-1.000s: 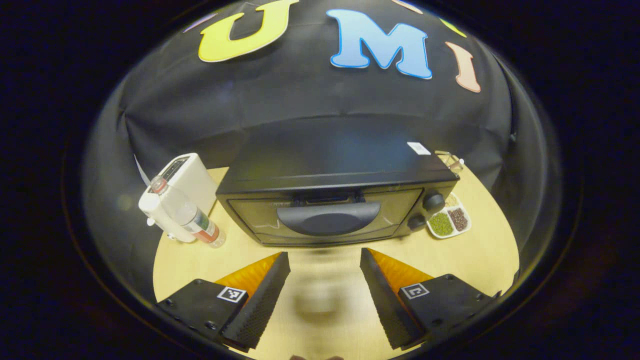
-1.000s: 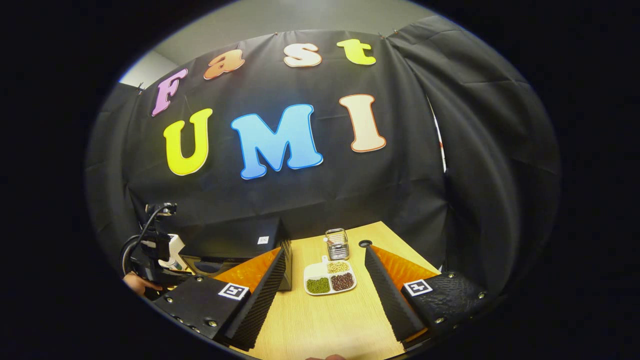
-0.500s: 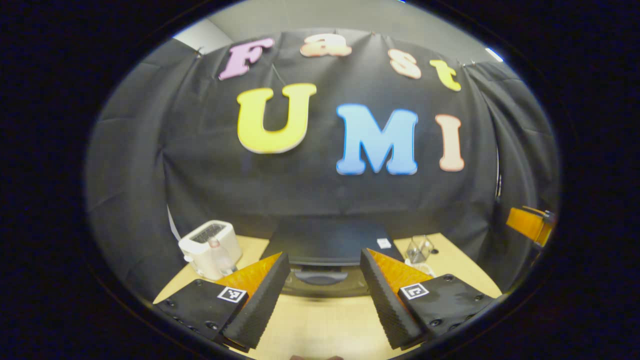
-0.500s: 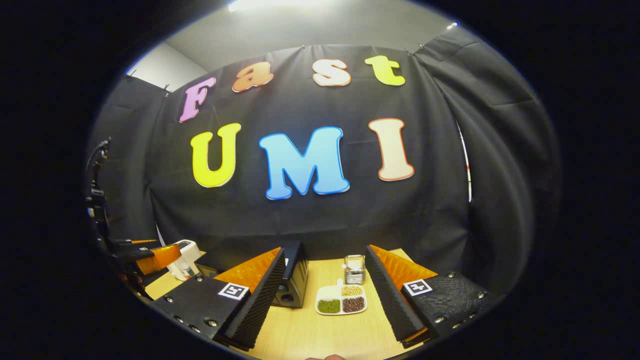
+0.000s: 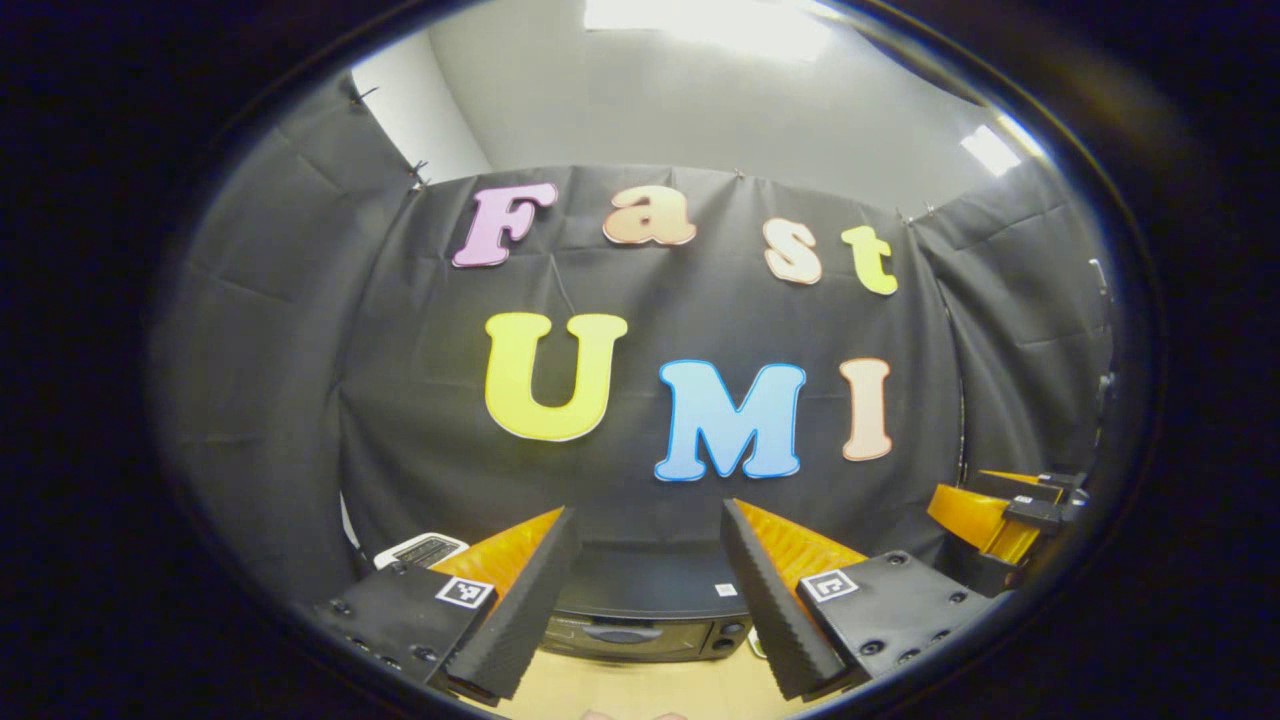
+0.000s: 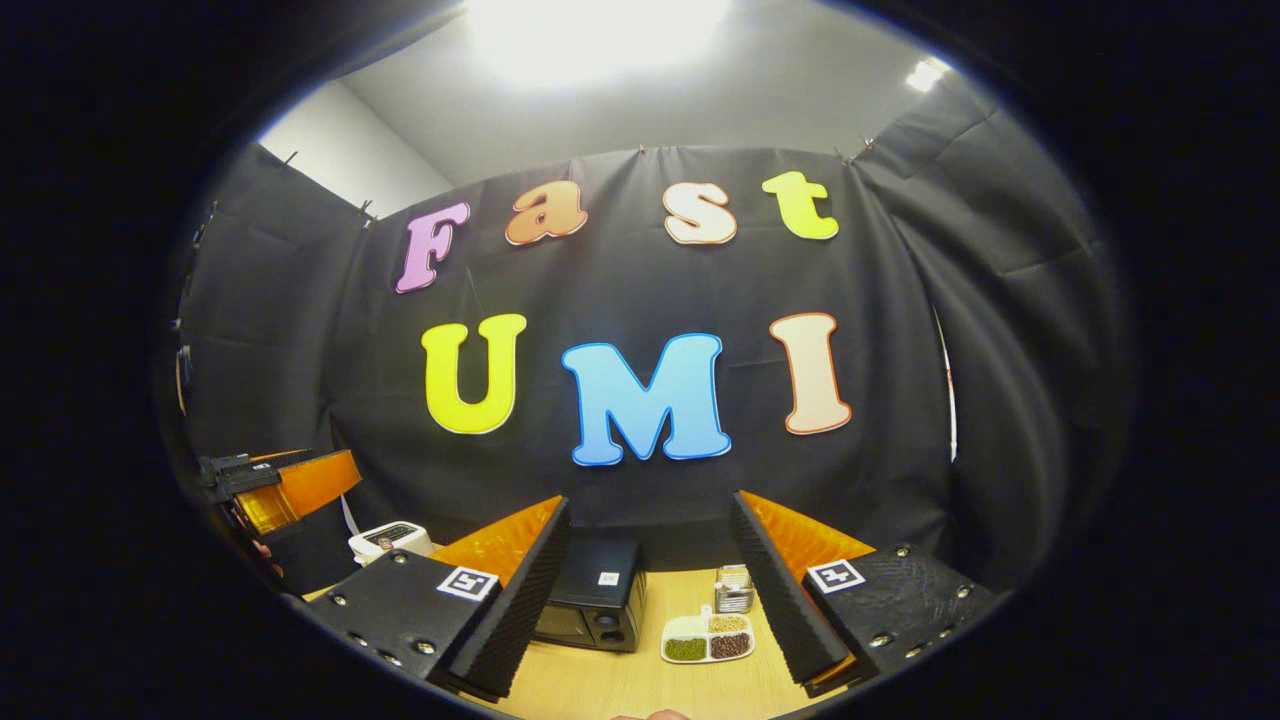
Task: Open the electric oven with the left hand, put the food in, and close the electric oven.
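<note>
The black electric oven [image 5: 640, 622] sits low between my left gripper's fingers, its door shut and its handle facing me. My left gripper [image 5: 647, 517] is open, holds nothing and stays well back from the oven. In the right gripper view the oven [image 6: 597, 592] stands on the wooden table [image 6: 620, 682], with a white divided plate [image 6: 708, 640] of green, brown and tan beans to its right. My right gripper [image 6: 650, 503] is open and holds nothing, far above and back from the plate. The right gripper [image 5: 1005, 505] shows at the right edge of the left gripper view, and the left gripper [image 6: 285, 480] at the left edge of the right gripper view.
A white toaster [image 6: 390, 540] stands left of the oven; the toaster [image 5: 422, 550] also shows beside my left finger. A small wire-and-glass holder [image 6: 735, 590] stands behind the plate. The black booth cloth closes off the back and sides.
Both grippers have risen, drawn back from the table and tilted upward. The oven and plate now look smaller and lower. Both grippers stayed open.
</note>
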The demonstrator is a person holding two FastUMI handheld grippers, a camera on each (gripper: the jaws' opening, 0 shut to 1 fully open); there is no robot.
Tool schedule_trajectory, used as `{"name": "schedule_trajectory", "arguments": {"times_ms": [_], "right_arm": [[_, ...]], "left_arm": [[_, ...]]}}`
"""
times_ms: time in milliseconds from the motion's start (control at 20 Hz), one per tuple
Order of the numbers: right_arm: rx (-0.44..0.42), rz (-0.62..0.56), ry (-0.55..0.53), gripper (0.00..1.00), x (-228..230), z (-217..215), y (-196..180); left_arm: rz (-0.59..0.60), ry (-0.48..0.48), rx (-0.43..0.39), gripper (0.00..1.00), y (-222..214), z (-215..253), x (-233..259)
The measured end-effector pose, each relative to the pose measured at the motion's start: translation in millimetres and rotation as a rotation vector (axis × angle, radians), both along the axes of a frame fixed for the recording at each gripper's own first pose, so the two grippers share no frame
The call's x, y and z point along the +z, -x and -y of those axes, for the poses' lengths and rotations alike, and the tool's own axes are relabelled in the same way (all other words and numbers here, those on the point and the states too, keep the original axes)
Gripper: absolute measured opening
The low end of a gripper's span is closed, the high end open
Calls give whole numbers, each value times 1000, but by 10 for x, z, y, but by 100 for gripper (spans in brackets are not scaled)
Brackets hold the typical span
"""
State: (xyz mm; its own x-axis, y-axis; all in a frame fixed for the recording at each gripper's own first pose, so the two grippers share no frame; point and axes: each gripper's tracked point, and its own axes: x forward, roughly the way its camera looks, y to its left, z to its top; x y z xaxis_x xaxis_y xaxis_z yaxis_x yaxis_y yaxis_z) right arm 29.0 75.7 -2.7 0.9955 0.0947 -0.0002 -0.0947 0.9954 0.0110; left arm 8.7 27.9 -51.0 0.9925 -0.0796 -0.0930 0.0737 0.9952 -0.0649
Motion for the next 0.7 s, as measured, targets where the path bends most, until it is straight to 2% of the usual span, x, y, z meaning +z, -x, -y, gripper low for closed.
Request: {"name": "schedule_trajectory", "arguments": {"times_ms": [50, 200, 250, 300, 350, 400, 650, 700], "right_arm": [[1, -3, -16, 97, 43, -56, 56], [-37, -3, -43, 97, 84, -75, 142], [-47, 0, -45, 89, 95, -90, 179], [-55, 5, -45, 97, 124, -116, 202], [-61, 11, -41, 97, 144, -147, 235], [-67, 13, -35, 97, 159, -171, 264], [-83, 39, -10, 97, 254, -284, 437], [-82, 27, -3, 100, 212, -304, 451]], "left_arm": [[1, -2, -10, 99, 13, -28, 10], [-6, -8, -36, 100, 89, -140, 24], [-7, -7, -42, 100, 127, -170, 40], [-5, -6, -50, 100, 150, -204, 58], [-4, -5, -57, 96, 177, -256, 48], [-4, -3, -65, 100, 192, -296, 55], [2, 12, -84, 100, 301, -425, 47], [5, 17, -86, 100, 321, -444, 47]]}}
